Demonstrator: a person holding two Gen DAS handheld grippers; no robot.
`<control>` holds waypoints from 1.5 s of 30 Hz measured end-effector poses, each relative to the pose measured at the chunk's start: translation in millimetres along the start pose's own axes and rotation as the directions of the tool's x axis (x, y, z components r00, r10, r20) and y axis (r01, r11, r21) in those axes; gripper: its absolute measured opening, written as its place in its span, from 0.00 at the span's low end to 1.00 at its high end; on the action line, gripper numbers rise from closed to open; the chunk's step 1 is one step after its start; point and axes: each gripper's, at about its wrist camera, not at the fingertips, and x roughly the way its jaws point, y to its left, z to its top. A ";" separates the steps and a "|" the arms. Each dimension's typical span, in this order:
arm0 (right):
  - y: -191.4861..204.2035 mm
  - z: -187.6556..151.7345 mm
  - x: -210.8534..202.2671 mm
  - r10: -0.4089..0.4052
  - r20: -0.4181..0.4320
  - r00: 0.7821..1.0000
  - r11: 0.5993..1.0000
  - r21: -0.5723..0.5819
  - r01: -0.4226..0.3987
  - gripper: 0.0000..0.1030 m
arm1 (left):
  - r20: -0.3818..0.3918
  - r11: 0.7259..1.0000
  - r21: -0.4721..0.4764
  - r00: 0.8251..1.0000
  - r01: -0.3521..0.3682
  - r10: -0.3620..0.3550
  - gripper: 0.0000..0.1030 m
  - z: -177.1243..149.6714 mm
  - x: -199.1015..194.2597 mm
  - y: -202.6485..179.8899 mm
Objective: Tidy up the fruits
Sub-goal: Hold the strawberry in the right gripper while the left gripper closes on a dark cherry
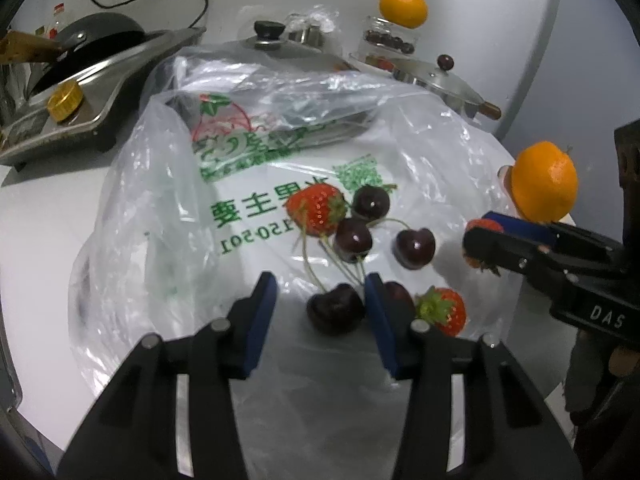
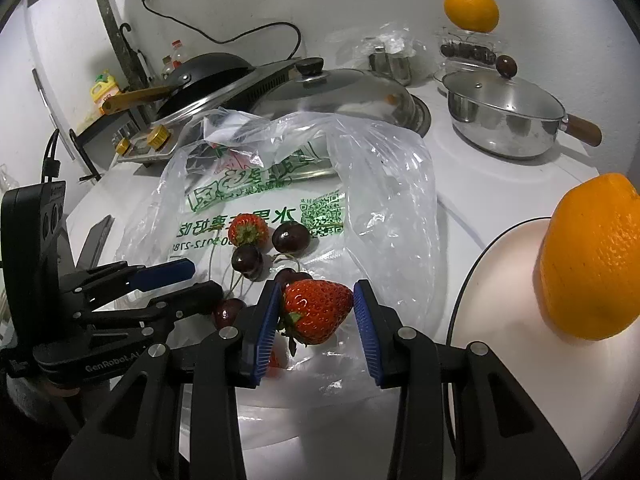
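while the right gripper [image 2: 314, 312] clasps a strawberry [image 2: 316, 310] above the plastic bag [image 1: 160, 240], the left gripper [image 1: 320, 300] straddles a cherry [image 1: 335, 309]. its right pad touches the fruit, the left stands clear.

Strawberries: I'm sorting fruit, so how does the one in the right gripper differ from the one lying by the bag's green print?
The held strawberry is clamped in the right gripper; the bag strawberry lies free on the plastic bag. The held strawberry's tip points sideways; the bag strawberry turns its green cap to the camera. Both are red.

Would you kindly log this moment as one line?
left gripper: open around cherry | right gripper: holding strawberry | orange: on plate
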 end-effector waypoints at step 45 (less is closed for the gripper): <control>11.9 -0.9 -16.6 -0.015 0.032 0.999 1.000 -0.018 0.016 0.39 | -0.029 0.996 0.049 0.997 0.072 -0.071 0.31 -20.8 -8.5 -4.9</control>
